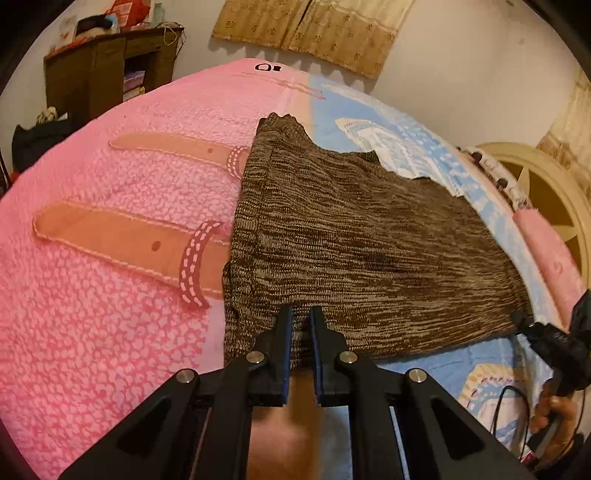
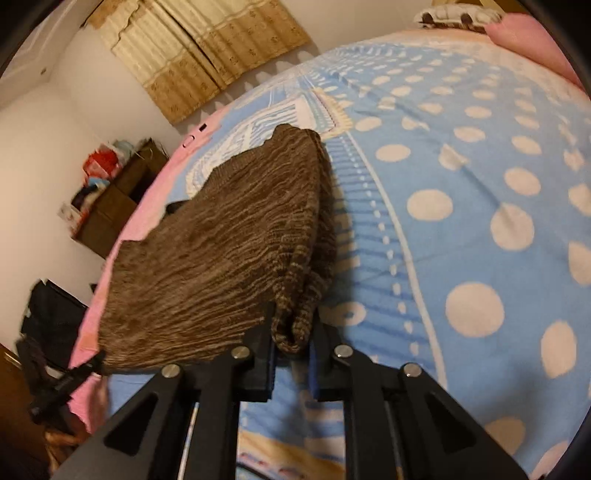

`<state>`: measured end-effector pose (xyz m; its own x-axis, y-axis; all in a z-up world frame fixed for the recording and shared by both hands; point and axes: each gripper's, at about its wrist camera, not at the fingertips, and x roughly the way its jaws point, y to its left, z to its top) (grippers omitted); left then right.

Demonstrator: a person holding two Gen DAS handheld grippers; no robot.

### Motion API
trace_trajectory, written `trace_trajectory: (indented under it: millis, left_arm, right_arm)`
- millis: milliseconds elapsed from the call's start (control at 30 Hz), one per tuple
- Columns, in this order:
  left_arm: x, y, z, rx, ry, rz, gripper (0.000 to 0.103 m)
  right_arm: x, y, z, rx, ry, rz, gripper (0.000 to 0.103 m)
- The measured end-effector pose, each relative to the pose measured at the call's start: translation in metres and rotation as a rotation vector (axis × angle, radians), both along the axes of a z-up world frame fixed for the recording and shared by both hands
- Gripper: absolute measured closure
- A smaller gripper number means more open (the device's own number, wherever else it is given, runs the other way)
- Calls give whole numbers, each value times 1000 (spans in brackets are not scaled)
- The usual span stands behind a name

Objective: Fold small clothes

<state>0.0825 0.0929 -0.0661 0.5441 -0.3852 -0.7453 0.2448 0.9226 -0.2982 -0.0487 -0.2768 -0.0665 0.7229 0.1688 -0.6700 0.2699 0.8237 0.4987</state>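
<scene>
A brown marled knit garment point(image 1: 351, 236) lies spread on the bed blanket; it also shows in the right wrist view point(image 2: 229, 236). My left gripper point(image 1: 301, 314) is shut on the garment's near edge, close to its left corner. My right gripper point(image 2: 293, 325) is shut on a bunched fold of the garment at its near right corner. The right gripper point(image 1: 524, 321) also shows at the far right of the left wrist view, at the garment's other near corner.
The bed is covered by a pink blanket with belt patterns point(image 1: 110, 240) and a blue polka-dot part point(image 2: 480, 221). A dark wooden cabinet point(image 1: 107, 70) stands by the wall. A curtain point(image 1: 314, 29) hangs behind the bed. A cream headboard point(image 1: 554, 192) is at the right.
</scene>
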Motion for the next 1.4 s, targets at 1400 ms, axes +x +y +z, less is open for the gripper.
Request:
trace_trajectory:
  millis: [1400]
  left_arm:
    - [-16,41,-5,-175,15,138,94]
  right_arm:
    - [-22,-9,-16,142,-58,-5,85]
